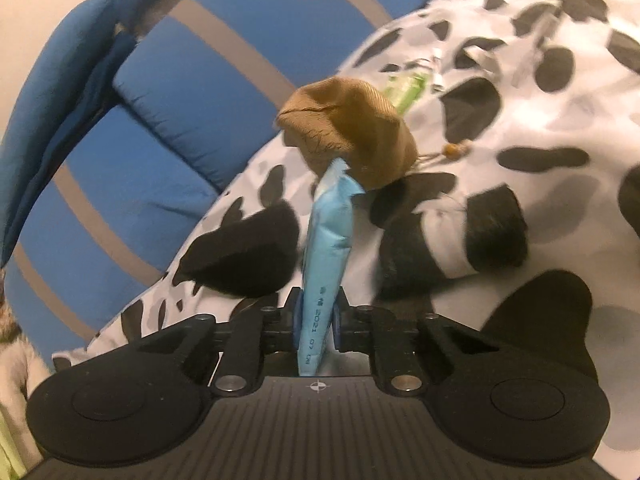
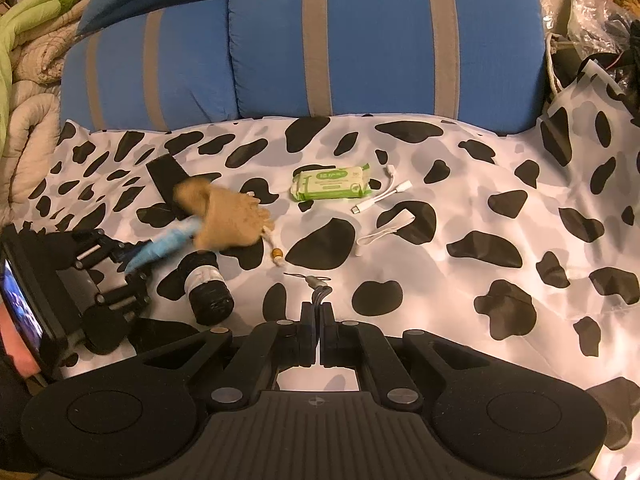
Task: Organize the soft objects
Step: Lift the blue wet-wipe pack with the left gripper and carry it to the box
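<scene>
My left gripper is shut on a light blue soft packet that stands up between its pads, printed side toward the camera. The packet's far tip touches a tan drawstring pouch lying on the cow-print sheet. The right wrist view shows that gripper at the left with the blue packet against the tan pouch. My right gripper is shut; a thin grey cord with a small ring sticks out from between its tips.
A black roll lies beside the left gripper, a flat black piece behind the pouch. A green wipes pack and white cables lie mid-sheet. Blue striped cushions line the back. Quilts are heaped at the left.
</scene>
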Available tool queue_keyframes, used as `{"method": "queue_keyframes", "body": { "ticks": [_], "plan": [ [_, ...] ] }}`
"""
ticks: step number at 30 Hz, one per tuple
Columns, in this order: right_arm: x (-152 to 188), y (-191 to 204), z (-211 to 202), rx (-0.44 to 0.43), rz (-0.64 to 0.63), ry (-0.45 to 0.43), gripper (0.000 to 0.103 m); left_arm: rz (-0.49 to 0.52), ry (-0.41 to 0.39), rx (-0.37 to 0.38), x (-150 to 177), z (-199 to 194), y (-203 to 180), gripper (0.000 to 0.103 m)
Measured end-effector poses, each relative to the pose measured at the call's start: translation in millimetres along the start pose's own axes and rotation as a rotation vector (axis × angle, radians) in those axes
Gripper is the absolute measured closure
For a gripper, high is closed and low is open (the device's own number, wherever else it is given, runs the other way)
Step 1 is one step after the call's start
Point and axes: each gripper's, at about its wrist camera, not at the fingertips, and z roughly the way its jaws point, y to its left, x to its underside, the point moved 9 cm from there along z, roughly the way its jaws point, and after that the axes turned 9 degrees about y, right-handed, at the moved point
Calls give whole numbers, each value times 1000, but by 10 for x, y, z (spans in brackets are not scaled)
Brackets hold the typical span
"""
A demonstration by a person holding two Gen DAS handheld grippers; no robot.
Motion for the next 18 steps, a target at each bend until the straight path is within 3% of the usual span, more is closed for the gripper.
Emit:
{"method": "queue_keyframes", "body": {
  "ticks": [10, 18],
  "plan": [
    [44, -8, -150, -2, 18, -23, 99, -117, -28, 48, -27, -288, 239, 89],
    [136, 46, -288, -16, 18, -38, 99, -290, -34, 201, 19, -603, 409, 89]
  ]
}}
